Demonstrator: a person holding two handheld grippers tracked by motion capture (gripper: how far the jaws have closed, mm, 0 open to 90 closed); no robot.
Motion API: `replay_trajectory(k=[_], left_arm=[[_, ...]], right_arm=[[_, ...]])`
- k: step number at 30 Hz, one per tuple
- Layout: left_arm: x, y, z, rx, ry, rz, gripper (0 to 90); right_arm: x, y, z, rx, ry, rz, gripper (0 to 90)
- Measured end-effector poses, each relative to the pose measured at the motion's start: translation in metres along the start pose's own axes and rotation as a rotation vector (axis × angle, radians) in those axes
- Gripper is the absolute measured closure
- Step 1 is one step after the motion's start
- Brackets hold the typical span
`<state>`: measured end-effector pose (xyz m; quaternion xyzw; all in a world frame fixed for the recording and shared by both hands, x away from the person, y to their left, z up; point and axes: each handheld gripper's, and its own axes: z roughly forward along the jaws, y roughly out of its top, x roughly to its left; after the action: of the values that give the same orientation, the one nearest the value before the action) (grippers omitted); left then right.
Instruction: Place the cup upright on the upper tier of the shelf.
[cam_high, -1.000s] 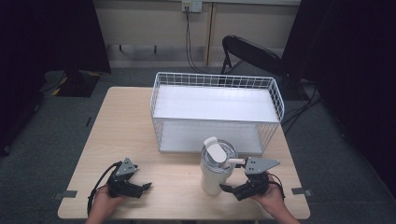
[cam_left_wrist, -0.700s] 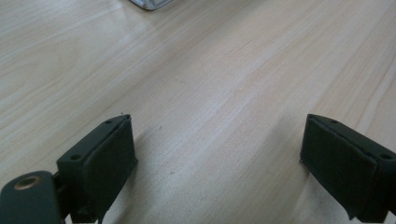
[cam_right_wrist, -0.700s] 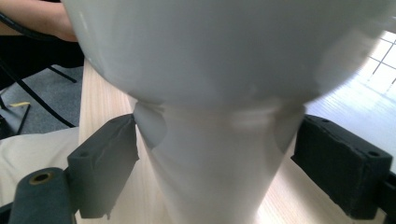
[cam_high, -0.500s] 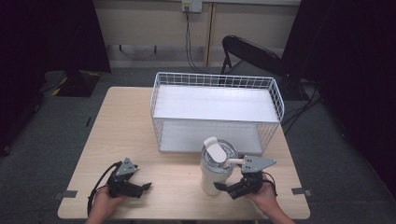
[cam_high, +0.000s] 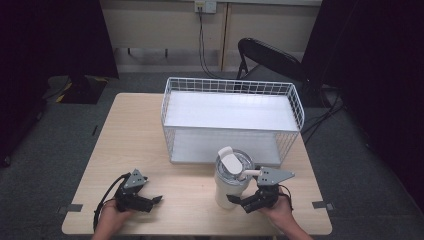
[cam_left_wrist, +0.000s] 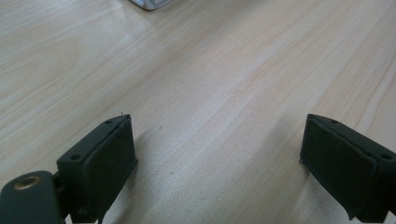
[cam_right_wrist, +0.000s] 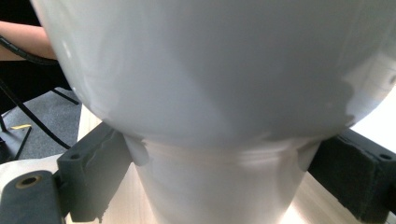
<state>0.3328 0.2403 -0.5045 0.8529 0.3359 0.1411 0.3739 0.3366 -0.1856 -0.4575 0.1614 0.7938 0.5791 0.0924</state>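
While the left gripper rests on the table near its front left corner, its jaws stand wide apart with nothing but bare wood between them, as the left gripper view confirms. The right gripper sits low at the front right, with a hand behind it. Its jaws bracket the narrow lower part of the tumbler; in the right gripper view each jaw lies just beside the tumbler wall, but contact cannot be confirmed, so whether they clamp it cannot be told. The tumbler stands upright on the table, white, with a lid and a handle pointing toward the right gripper. It stands just in front of the wire basket, which occupies the centre and far right of the table.
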Motion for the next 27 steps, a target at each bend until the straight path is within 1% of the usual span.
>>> replay_trajectory(k=[6,7,11,19,24,27], left_arm=[[0.0000,0.0000,0.0000,0.000,0.000,0.000,9.7],[0.0000,0.0000,0.0000,0.000,0.000,0.000,9.7],[0.0000,0.0000,0.0000,0.000,0.000,0.000,9.7],[0.0000,0.0000,0.0000,0.000,0.000,0.000,9.7],[0.0001,0.0001,0.0000,0.000,0.001,0.002,9.7],[0.0001,0.0001,0.0000,0.000,0.001,0.002,9.7]], right_arm=[[0.0003,-0.0018,0.0019,-0.019,-0.001,-0.009,9.0],[-0.0001,-0.0030,0.0027,-0.031,0.000,-0.007,9.0],[-0.0008,-0.0049,0.0042,-0.051,0.007,0.001,8.9],[-0.0027,-0.0037,0.0078,-0.057,0.018,-0.006,8.8],[-0.0024,-0.0043,0.0052,-0.047,0.019,-0.013,8.8],[-0.0030,-0.0065,0.0047,-0.058,0.017,-0.024,8.6]])
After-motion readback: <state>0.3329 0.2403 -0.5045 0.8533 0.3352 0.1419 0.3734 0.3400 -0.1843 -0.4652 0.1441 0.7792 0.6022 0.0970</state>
